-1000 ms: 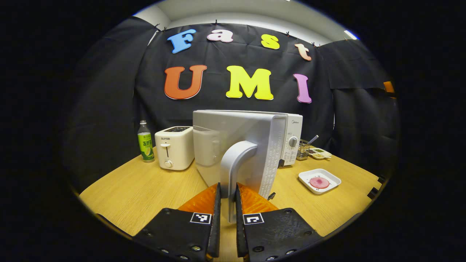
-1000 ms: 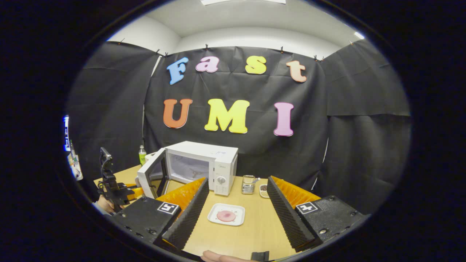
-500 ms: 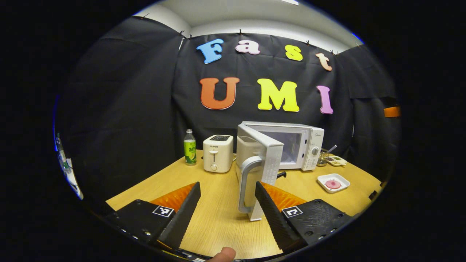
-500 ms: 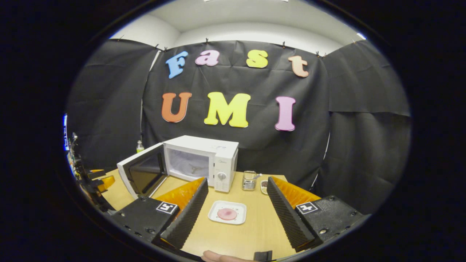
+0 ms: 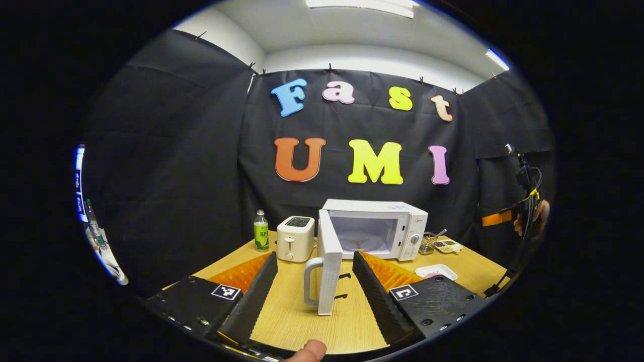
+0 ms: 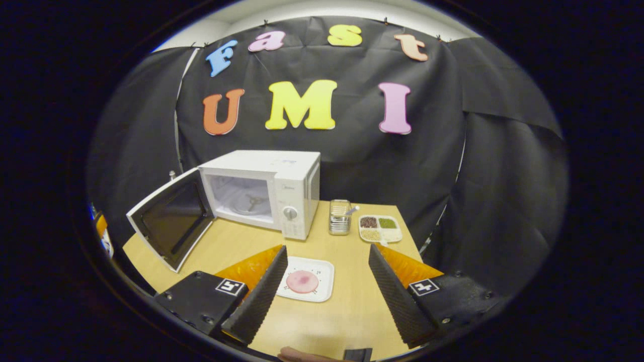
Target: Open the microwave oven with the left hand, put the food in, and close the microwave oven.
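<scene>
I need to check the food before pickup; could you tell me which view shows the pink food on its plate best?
The right gripper view: the pink food lies in plain sight on its white plate. In the left gripper view the plate is mostly hidden behind a finger.

Black cloth walls [image 5: 166,151], white ceiling w/ light panel [image 5: 359,4], wood table [image 6: 347,311].

The boxy white microwave oven [image 6: 261,193] stands open, door [image 6: 172,220] swung wide; the pink round food [image 6: 302,281] on its square white plate [image 6: 322,269] lies between the right tool's [image 6: 324,291] fingers.

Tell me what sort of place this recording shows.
Probably a staged kitchen corner in a recording booth: a microwave with its door open, a toaster and a plate of food on a wooden table, black cloth behind.
</scene>
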`<state>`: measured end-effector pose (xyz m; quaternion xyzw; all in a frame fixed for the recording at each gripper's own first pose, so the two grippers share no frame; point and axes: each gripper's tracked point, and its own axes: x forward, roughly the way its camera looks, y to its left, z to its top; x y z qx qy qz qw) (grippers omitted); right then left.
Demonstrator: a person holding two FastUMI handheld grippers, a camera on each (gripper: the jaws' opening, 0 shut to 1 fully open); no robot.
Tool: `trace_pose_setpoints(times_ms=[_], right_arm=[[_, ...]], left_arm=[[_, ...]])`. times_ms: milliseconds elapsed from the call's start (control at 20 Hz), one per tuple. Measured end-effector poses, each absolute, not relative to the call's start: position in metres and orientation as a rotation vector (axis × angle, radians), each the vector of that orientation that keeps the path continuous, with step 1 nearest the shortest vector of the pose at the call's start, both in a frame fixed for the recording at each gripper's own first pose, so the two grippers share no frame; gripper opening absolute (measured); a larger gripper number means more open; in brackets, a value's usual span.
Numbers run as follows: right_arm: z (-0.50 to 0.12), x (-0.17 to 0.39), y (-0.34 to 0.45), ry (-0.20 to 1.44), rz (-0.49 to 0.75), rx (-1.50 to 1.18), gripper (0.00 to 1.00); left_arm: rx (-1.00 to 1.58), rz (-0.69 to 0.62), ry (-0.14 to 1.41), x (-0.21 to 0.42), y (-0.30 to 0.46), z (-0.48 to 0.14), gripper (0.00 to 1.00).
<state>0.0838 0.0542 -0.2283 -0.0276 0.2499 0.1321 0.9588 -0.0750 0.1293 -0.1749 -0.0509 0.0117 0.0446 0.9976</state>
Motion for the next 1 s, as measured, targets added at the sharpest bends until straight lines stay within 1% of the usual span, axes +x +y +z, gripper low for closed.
trace_pose_setpoints(times_ms=[200, 350, 450, 550, 700, 750, 800, 850, 900, 950, 1000], right_arm=[[-0.305, 0.118, 0.055, 0.816, 0.317, 0.026, 1.00], [-0.346, 0.140, 0.051, 0.956, 0.330, 0.035, 0.97], [-0.368, 0.146, 0.054, 1.026, 0.359, 0.059, 0.96], [-0.386, 0.151, 0.059, 1.084, 0.383, 0.078, 0.92], [-0.408, 0.162, 0.066, 1.141, 0.402, 0.092, 0.88], [-0.414, 0.163, 0.069, 1.161, 0.409, 0.109, 0.73], [-0.420, 0.164, 0.072, 1.186, 0.415, 0.121, 0.71], [-0.426, 0.166, 0.073, 1.207, 0.418, 0.128, 0.79], [-0.431, 0.166, 0.075, 1.230, 0.425, 0.126, 0.77], [-0.435, 0.166, 0.076, 1.249, 0.428, 0.127, 0.71], [-0.438, 0.167, 0.078, 1.268, 0.434, 0.125, 0.69]], left_arm=[[-0.115, 0.060, -0.038, -0.070, 0.107, -0.140, 0.92], [-0.136, 0.094, -0.071, -0.057, 0.108, -0.121, 0.92], [-0.144, 0.104, -0.089, -0.051, 0.104, -0.111, 0.92], [-0.150, 0.099, -0.103, -0.044, 0.098, -0.106, 0.92], [-0.146, 0.092, -0.104, -0.037, 0.089, -0.103, 0.92], [-0.135, 0.090, -0.099, -0.034, 0.086, -0.104, 0.92], [-0.127, 0.090, -0.094, -0.032, 0.084, -0.103, 0.92], [-0.122, 0.089, -0.092, -0.032, 0.082, -0.103, 0.92], [-0.118, 0.085, -0.090, -0.030, 0.079, -0.103, 0.92], [-0.115, 0.081, -0.089, -0.029, 0.077, -0.102, 0.92], [-0.113, 0.080, -0.087, -0.029, 0.076, -0.103, 0.92]])
